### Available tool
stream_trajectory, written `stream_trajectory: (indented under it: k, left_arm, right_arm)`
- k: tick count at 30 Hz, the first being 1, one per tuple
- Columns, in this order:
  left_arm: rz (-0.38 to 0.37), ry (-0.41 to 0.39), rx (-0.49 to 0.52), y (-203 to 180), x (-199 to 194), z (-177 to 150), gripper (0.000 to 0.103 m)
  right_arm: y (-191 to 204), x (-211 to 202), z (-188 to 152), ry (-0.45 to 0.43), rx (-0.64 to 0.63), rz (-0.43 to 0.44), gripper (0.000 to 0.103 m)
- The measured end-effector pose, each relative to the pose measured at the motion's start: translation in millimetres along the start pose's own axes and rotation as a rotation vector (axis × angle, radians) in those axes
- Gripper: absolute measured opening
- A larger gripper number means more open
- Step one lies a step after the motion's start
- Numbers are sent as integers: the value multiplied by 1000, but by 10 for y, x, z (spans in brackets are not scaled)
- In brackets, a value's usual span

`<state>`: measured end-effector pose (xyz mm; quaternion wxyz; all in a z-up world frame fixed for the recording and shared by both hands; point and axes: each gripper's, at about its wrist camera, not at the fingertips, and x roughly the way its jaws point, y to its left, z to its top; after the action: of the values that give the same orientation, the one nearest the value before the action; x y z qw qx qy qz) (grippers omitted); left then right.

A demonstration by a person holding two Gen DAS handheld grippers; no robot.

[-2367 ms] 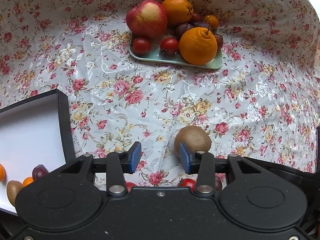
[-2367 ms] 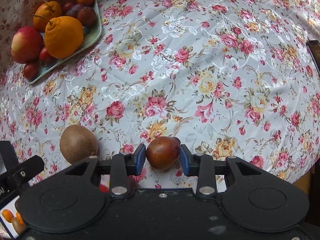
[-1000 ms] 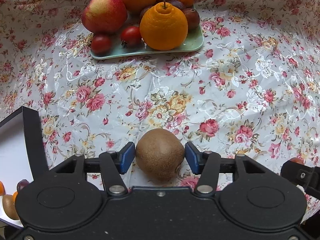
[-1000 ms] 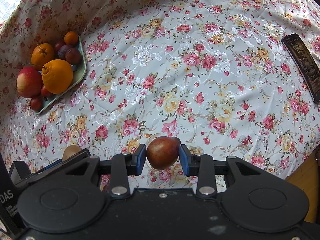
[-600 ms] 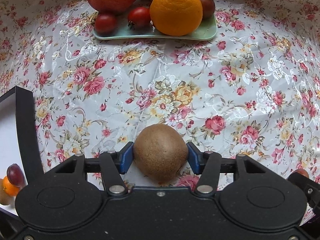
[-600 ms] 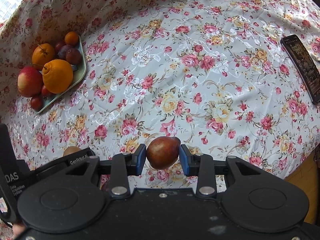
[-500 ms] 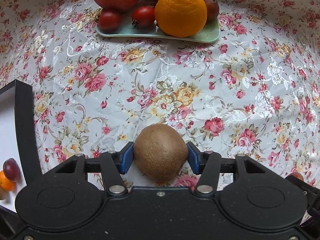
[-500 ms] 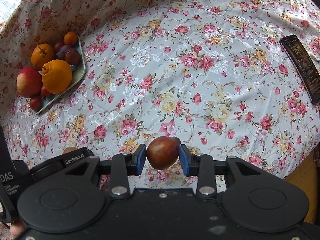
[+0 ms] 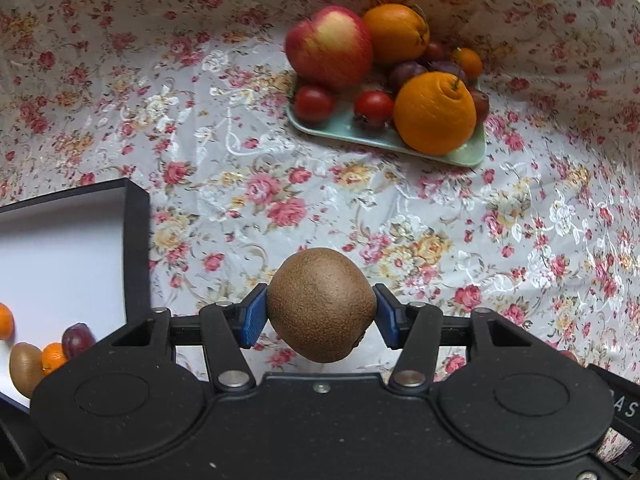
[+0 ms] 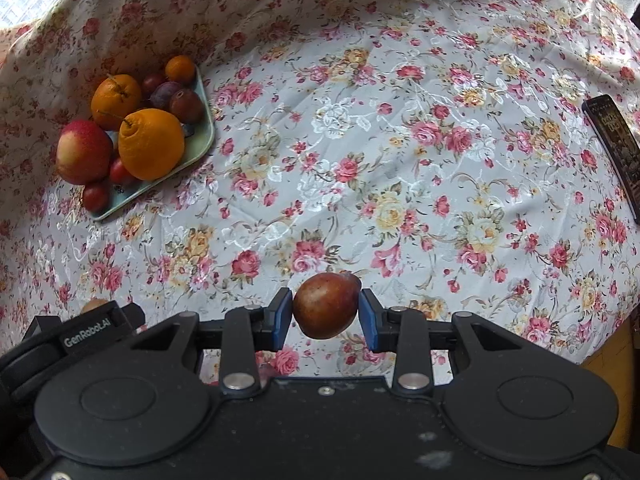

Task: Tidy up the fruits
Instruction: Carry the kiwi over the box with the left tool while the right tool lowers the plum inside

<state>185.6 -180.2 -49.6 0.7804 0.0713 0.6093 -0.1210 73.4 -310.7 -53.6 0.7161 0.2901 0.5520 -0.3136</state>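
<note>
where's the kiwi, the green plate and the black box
kiwi (image 9: 320,304), left wrist view, middle of its brown skin
green plate (image 9: 372,138), left wrist view, bare front rim
black box (image 9: 136,248), left wrist view, its right wall

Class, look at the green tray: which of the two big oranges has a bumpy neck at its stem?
The larger orange at the tray's front corner; the orange behind it, beside the apple, is round.

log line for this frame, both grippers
left gripper: shut on kiwi | right gripper: shut on plum | black box: left
</note>
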Motion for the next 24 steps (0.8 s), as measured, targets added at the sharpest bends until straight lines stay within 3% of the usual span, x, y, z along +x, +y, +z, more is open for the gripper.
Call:
stream_trajectory:
  k: [9,24]
  left_arm:
    - [29,-56,-106,667,-203,53,59]
    - [92,-81,-302,1846,-369,1,59]
  right_arm:
    - [624,45,-187,1,-110,36,37]
    - [1736,-47,-724,-28,-300,221,37]
